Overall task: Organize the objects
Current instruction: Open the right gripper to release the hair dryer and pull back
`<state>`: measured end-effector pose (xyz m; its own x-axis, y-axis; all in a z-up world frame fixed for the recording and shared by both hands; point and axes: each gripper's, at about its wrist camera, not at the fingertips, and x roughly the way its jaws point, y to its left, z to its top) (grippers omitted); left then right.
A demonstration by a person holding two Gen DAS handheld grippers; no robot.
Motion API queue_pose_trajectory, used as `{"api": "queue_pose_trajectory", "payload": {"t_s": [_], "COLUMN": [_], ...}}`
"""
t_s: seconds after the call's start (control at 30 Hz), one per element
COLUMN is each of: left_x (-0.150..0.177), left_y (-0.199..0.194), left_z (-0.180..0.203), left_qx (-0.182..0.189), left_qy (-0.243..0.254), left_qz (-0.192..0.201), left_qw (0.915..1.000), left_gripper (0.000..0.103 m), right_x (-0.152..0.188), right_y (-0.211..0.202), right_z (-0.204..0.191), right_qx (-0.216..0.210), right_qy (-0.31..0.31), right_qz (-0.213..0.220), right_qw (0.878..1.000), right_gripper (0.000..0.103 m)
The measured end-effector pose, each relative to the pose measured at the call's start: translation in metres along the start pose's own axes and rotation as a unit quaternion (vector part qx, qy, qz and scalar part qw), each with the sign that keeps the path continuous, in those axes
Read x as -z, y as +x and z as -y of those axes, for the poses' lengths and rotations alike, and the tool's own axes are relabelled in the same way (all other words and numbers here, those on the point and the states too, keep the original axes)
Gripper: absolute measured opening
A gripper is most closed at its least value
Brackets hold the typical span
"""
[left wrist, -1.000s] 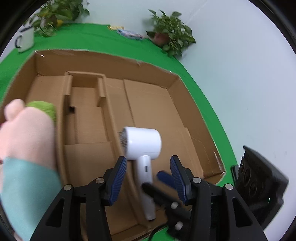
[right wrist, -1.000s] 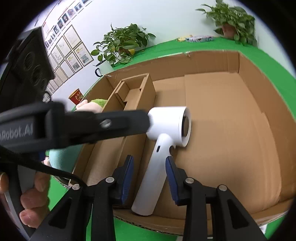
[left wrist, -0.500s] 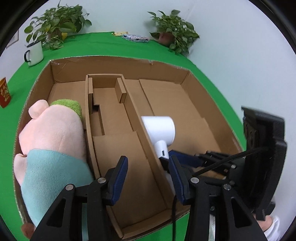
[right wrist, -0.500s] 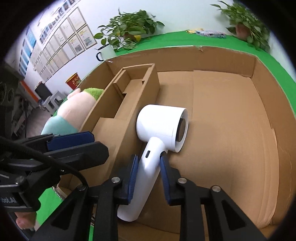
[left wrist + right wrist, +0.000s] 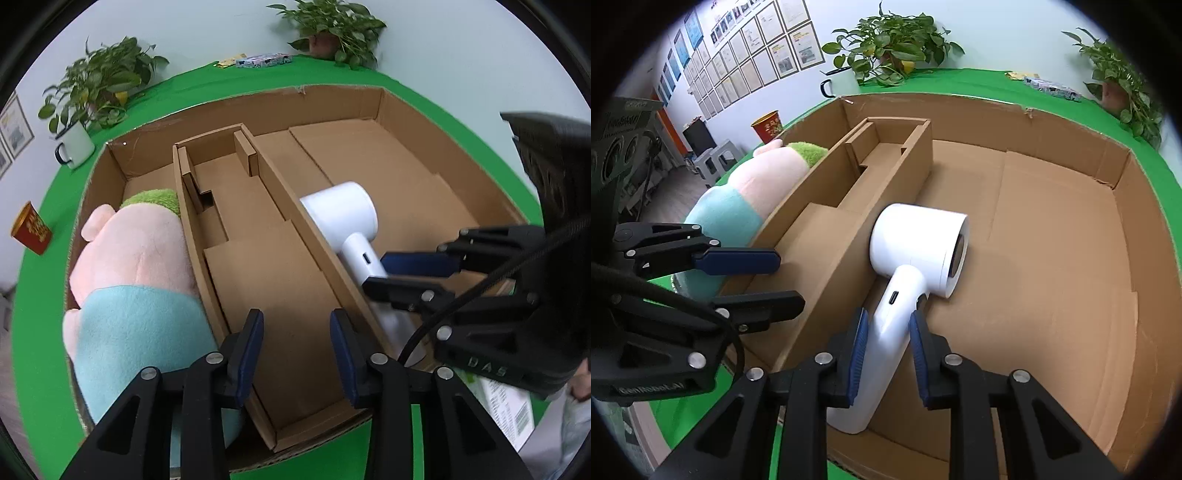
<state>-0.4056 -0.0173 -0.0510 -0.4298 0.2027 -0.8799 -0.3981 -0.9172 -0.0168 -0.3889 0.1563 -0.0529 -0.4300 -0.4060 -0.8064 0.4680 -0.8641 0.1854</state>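
Swinging off the hair dryer [image 5: 916, 254], the left gripper [image 5: 295, 354] is closing over the empty middle compartment [image 5: 273, 280]; the right gripper [image 5: 886, 350] is clamping the dryer's handle.

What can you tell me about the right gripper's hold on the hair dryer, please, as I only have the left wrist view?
Observer: Both pads of the right gripper press the handle of the hair dryer, just below its port.
Operator: Which way does the barrel open?
Observer: Toward the wide compartment of the cardboard box, away from the divider.
Operator: And my left gripper?
Observer: The left gripper is closing with nothing between its fingers, beside the plush toy.
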Motion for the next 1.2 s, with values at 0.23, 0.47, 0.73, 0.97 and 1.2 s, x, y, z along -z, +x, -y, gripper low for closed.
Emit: {"api": "queue_pose_trajectory", "payload": {"t_s": [0.23, 0.47, 0.73, 0.97, 1.2], "left_x": [0.006, 0.011, 0.014, 0.02, 0.049], "left_y": [-0.01, -0.01, -0.017, -0.051, -0.113], "left_z": [-0.01, -0.004, -0.012, -0.015, -0.001], "left_qx": [0.007, -0.028, -0.013, 0.001, -0.04], "left_qy": [0.001, 0.025, 0.004, -0.044, -0.085], "left_qz": [-0.001, -0.009, 0.007, 0.087, 0.225], "left_qw": [1.0, 0.9993, 0.9999, 0.9953, 0.9698], "left_gripper": [0.029, 0.025, 0.025, 0.056, 0.09], "right_x": [-0.002, -0.006, 0.0, 0.001, 0.047], "right_y": [-0.004, 0.013, 0.013, -0.012, -0.099], "right_z": [0.002, -0.001, -0.003, -0.016, -0.039], "right_qx": [0.005, 0.001, -0.003, 0.055, 0.136], "right_qy": [0.022, 0.052, 0.07, 0.055, 0.058], "right_qz": [0.009, -0.008, -0.004, 0.034, 0.185], "right_qw": [1.0, 0.999, 0.998, 0.996, 0.972], "right_gripper": [0.033, 0.047, 0.029, 0.059, 0.087]}}
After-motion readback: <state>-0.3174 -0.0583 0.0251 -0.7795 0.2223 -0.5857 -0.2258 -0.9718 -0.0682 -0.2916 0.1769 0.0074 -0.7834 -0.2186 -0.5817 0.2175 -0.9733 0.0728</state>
